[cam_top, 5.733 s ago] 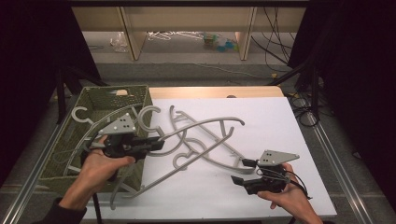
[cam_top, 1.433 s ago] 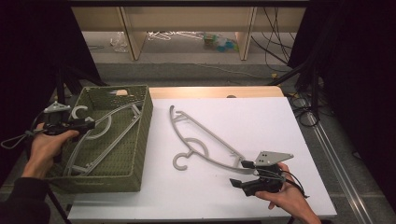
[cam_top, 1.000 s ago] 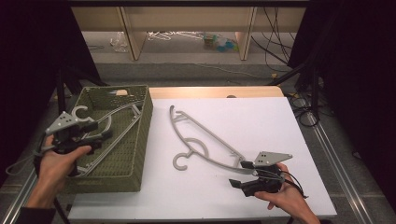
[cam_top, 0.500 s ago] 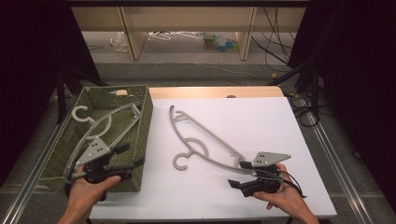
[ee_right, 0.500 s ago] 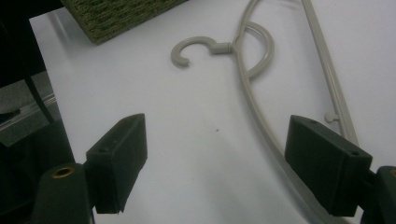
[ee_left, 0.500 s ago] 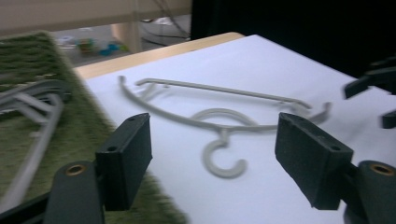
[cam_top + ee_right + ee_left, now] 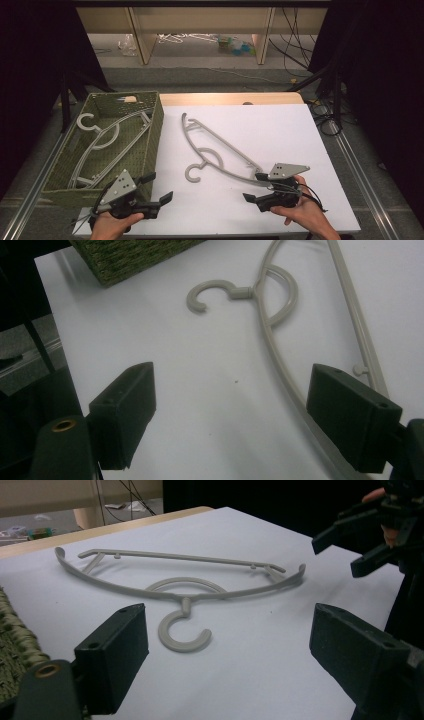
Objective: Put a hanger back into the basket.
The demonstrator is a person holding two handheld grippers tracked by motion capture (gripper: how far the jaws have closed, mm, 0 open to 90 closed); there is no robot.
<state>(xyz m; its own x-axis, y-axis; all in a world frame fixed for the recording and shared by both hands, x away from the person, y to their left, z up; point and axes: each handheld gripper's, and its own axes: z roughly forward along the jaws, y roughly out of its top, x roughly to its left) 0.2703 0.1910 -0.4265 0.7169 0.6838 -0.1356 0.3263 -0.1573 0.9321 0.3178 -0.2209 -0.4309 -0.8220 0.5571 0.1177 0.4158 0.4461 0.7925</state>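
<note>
White table (image 7: 300, 130), dark room. One hanger (image 7: 220, 152) lies flat mid-table, another hanger (image 7: 102, 142) in the green basket (image 7: 155, 130). My left gripper (image 7: 160, 189) by the basket's near corner, jaws just opened wide, empty. Right gripper (image 7: 254, 187) apart at the hanger's near end, not gripping.

The right gripper view's top edge crops the hanger (image 7: 272, 315).

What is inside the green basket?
One grey hanger lies in the basket, hook toward the far left corner. The near wall hides the floor just behind it.
</note>
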